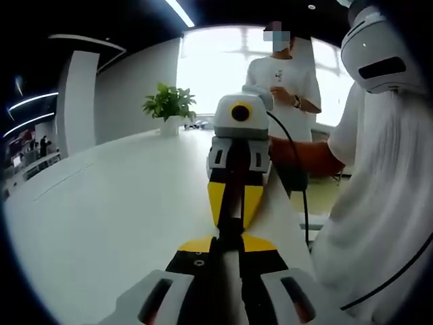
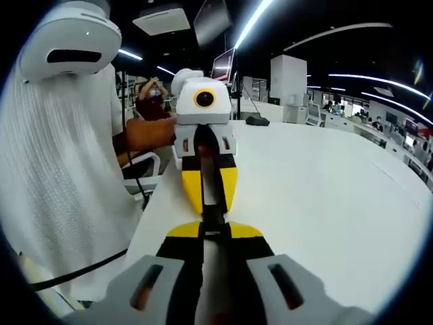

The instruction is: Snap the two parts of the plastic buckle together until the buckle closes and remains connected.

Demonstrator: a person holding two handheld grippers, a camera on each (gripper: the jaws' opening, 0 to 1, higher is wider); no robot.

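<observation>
The two grippers meet nose to nose above a white surface (image 1: 101, 217). In the left gripper view, the left gripper (image 1: 229, 240) rises from 6 o'clock with its yellow-tipped jaws drawn narrow, and the right gripper (image 1: 233, 203) faces it from 12 o'clock with its jaws just as narrow. The right gripper view mirrors this: the right gripper (image 2: 215, 233) comes up from 6 o'clock and the left gripper (image 2: 210, 193) points down at it from 12 o'clock.

Between the two sets of tips runs a dark thin piece, which I take to be the buckle (image 1: 230, 215), held at the centre of both views (image 2: 212, 215). Each pair of jaws seems clamped on one end of it, though the dark halves blend together. Whether they are already latched or only touching I cannot tell.

By my judgement the step in hand is the push itself, the halves lined up end to end. The next move calls for a straight, steady press along that shared line, with no twist, then a gentle pull apart to test that the buckle holds.

A person in a white shirt (image 1: 284, 81) stands at 1 o'clock beyond the surface, near a potted plant (image 1: 169, 105) at 11 o'clock.
</observation>
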